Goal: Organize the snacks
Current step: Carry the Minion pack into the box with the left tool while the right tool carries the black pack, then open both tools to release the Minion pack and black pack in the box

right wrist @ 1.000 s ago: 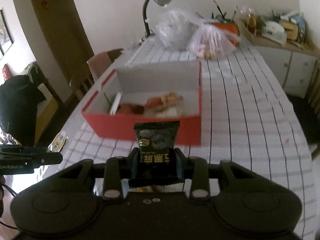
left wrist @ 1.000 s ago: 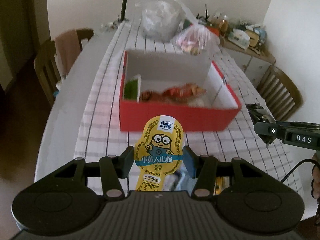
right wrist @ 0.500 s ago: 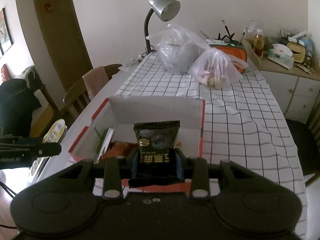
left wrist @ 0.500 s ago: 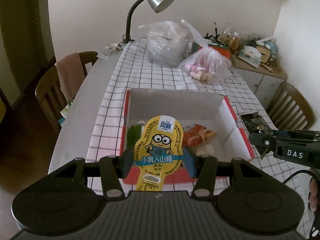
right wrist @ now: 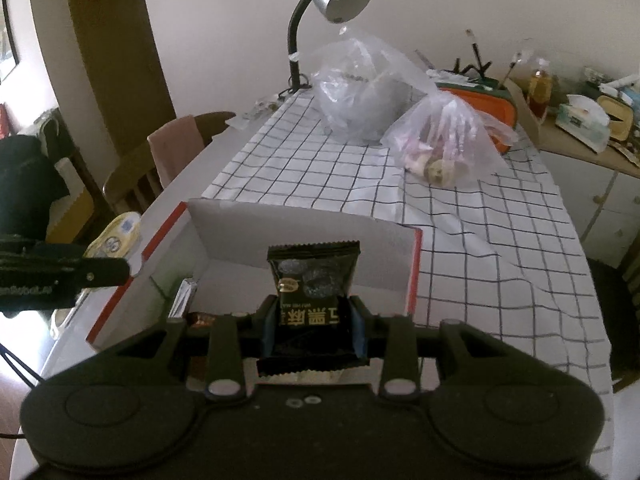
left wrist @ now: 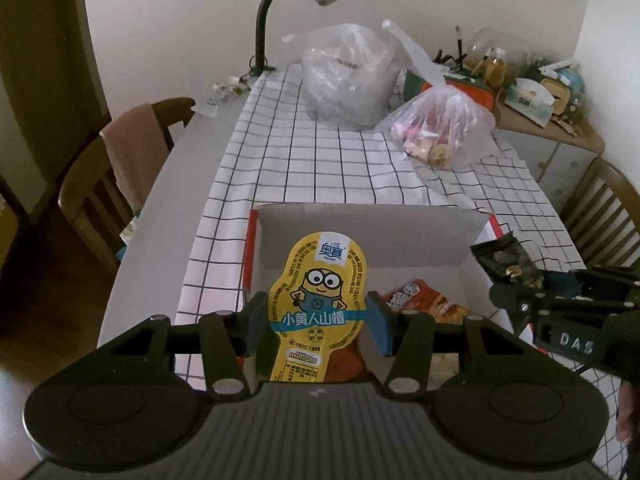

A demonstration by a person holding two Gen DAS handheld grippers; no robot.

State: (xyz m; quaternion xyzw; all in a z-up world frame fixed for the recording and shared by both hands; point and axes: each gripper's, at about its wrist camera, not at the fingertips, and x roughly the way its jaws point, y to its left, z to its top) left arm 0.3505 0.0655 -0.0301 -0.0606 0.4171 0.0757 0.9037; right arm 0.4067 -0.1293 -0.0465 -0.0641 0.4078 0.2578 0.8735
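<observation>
Tablecloth [left wrist: 320, 168]: red box [left wrist: 250, 256] near its front edge.
Left gripper [left wrist: 317, 322]: you're pinching yellow pack [left wrist: 318, 280] — light, stiff.
Right gripper [right wrist: 314, 324]: clamps black sachet [right wrist: 314, 276] — soft, crinkly.

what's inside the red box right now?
In the red box: an orange-red snack packet and something green at its left wall; a white divider shows in the right wrist view. The held yellow Minion pack covers the middle.

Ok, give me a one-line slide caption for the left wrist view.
Left gripper shut on a yellow Minions snack pack above the red box, right gripper alongside holding a dark packet.
</observation>
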